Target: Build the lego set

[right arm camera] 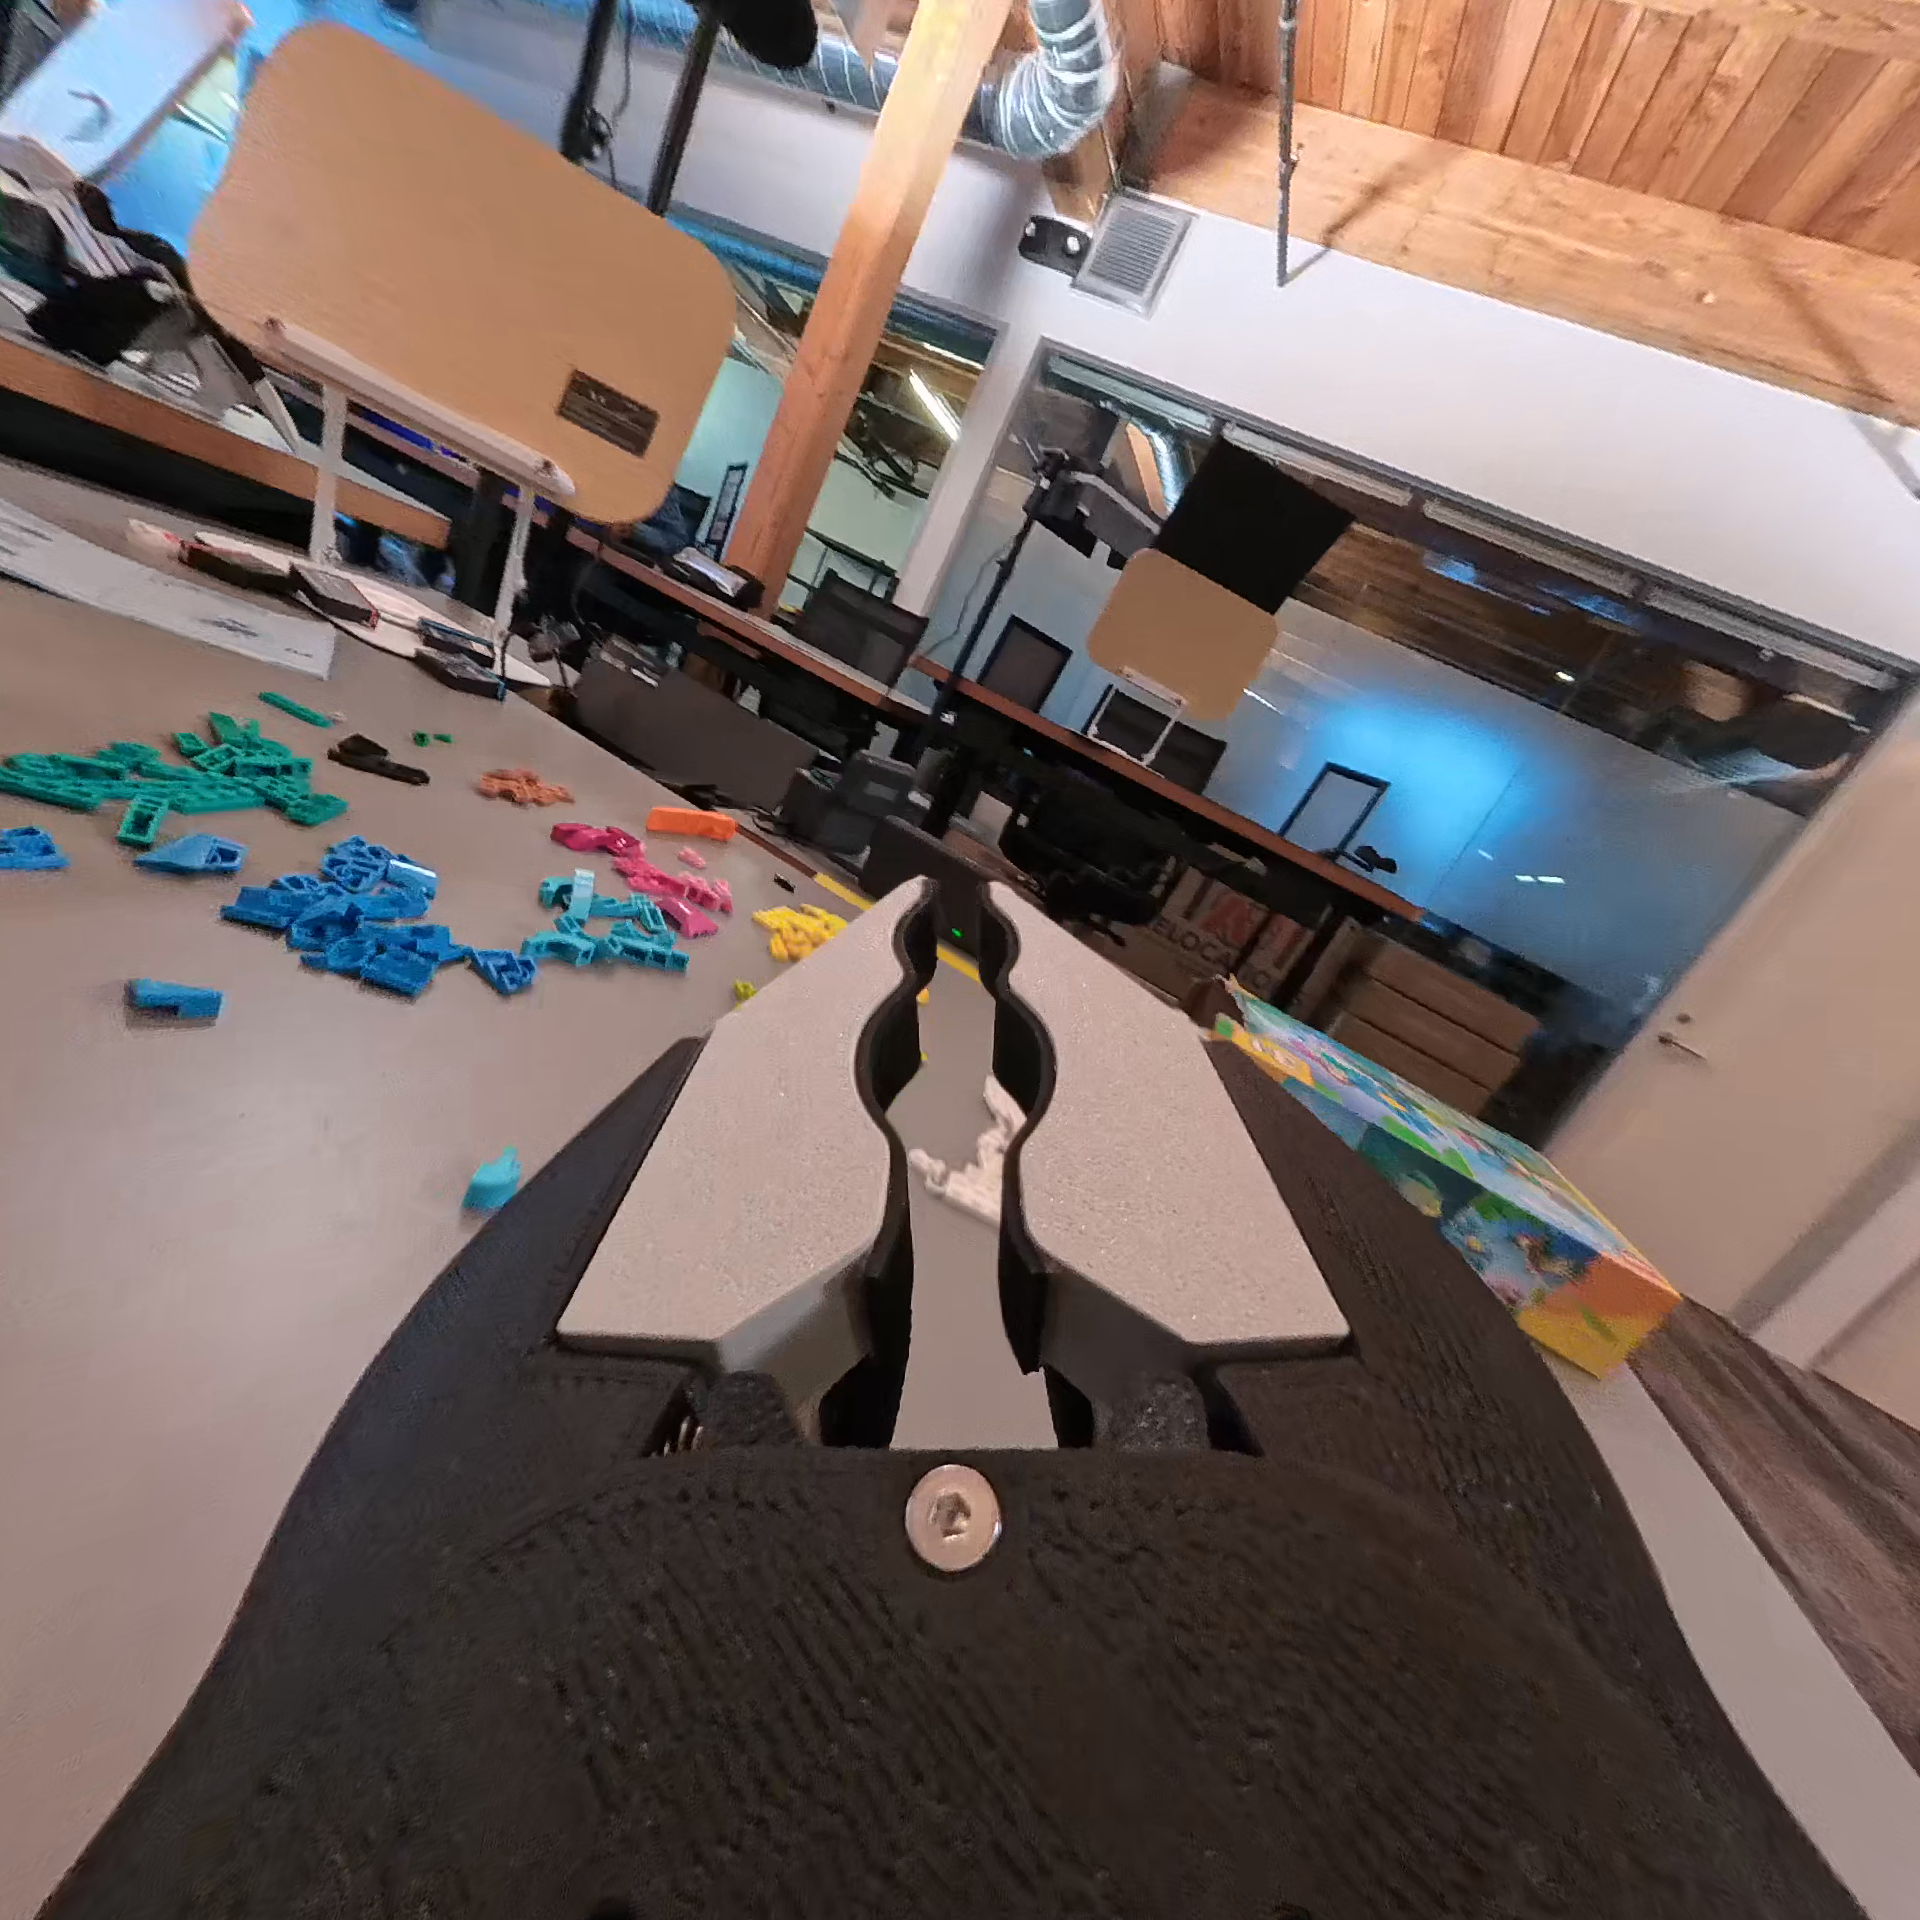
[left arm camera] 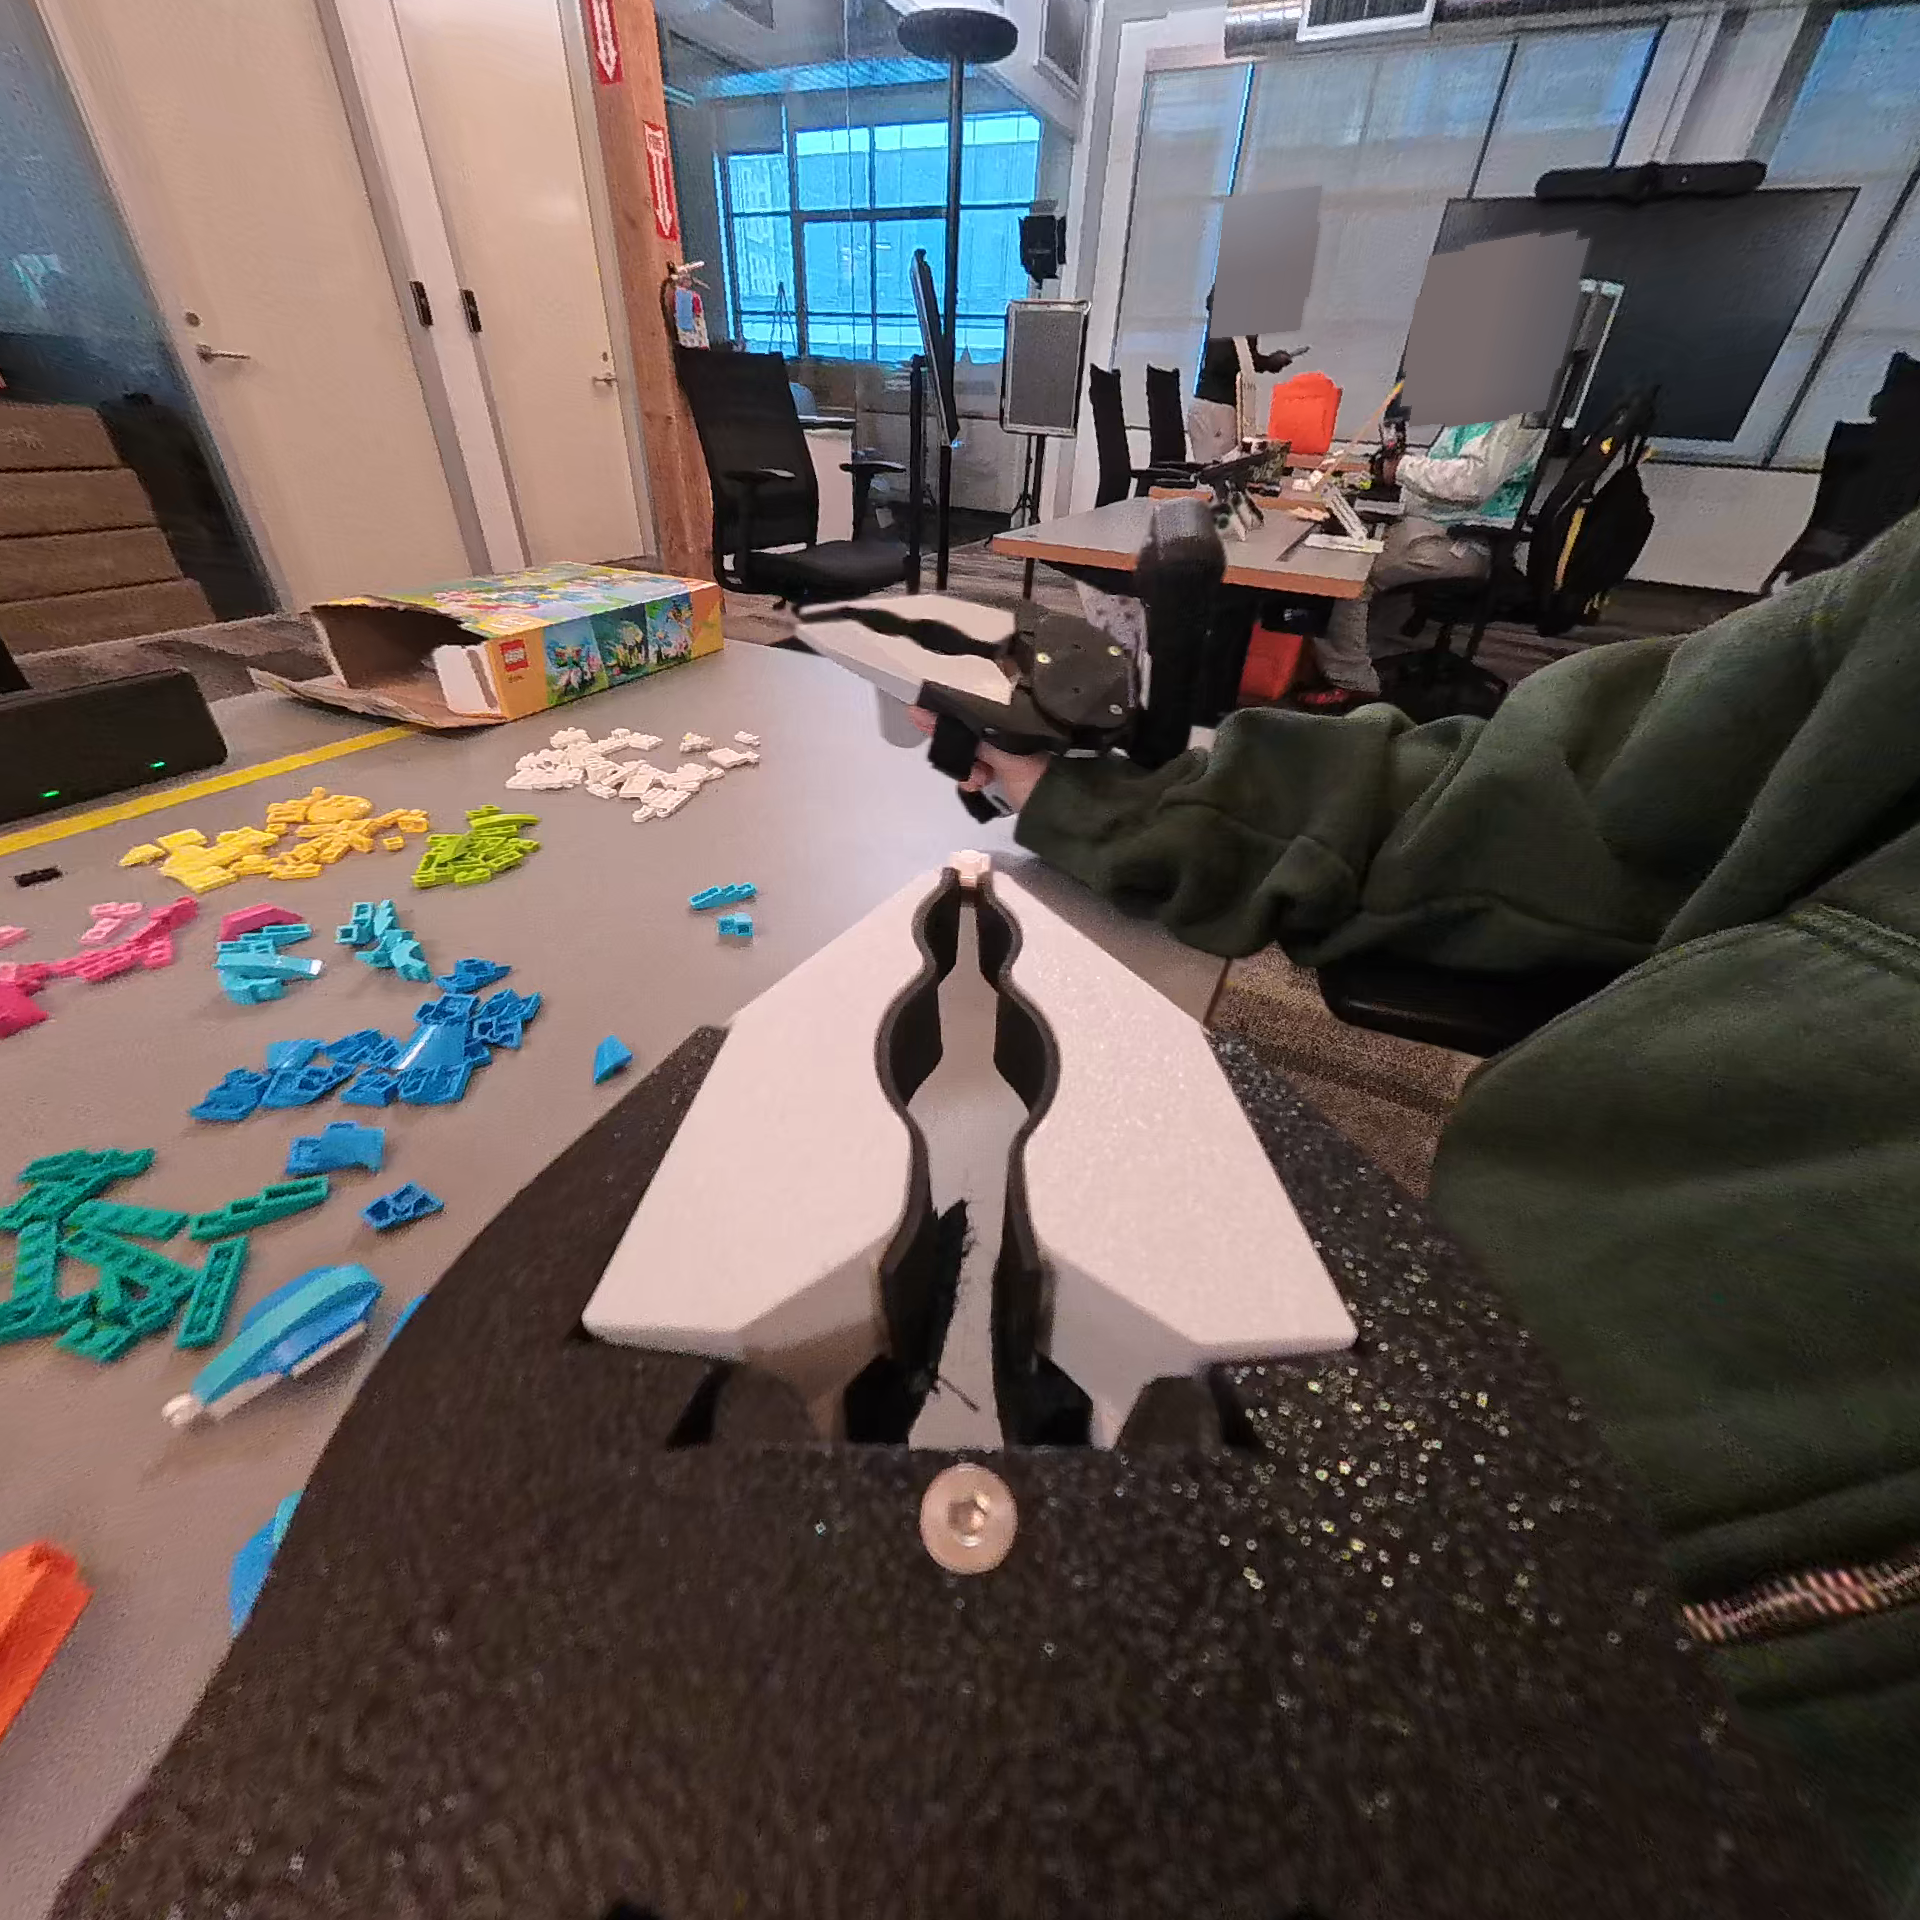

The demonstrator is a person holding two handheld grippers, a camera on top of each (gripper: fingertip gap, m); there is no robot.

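left wrist view: the left gripper (left arm camera: 967, 883), with pale grey wavy-edged fingers (left arm camera: 790, 1174) on a black textured mount, has its jaws nearly together and pinches a small white round lego stud piece (left arm camera: 968, 864) right at the fingertips, raised above the grey table top (left arm camera: 852, 821). beyond it, the right gripper (left arm camera: 831, 620) is held in a hand (left arm camera: 1003, 774) coming out of a dark green fleece sleeve (left arm camera: 1351, 821); it points left over the table, its jaws slightly apart with nothing seen between them. loose lego bricks lie sorted by colour to the left of the fingers, all apart from them: a white brick pile (left arm camera: 623, 767) far ahead, a yellow brick pile (left arm camera: 270, 836), a lime green brick pile (left arm camera: 476, 847), a pink brick pile (left arm camera: 104, 951), a blue brick pile (left arm camera: 395, 1049) and a teal green brick pile (left arm camera: 104, 1247) nearest. a half-built light blue curved assembly (left arm camera: 281, 1340) lies close to the mount's left edge. a torn-open colourful cardboard lego box (left arm camera: 540, 639) sits at the table's far end.

right wrist view: the right gripper (right arm camera: 956, 902) hangs tilted above the table, its fingers (right arm camera: 748, 1174) set a narrow gap apart and holding nothing. through that gap white bricks (right arm camera: 971, 1174) show on the table below, not touching the fingers. blue bricks (right arm camera: 364, 925), teal green bricks (right arm camera: 187, 779), pink bricks (right arm camera: 655, 878) and yellow bricks (right arm camera: 800, 927) lie to the left, and the box (right arm camera: 1455, 1174) lies to the right.
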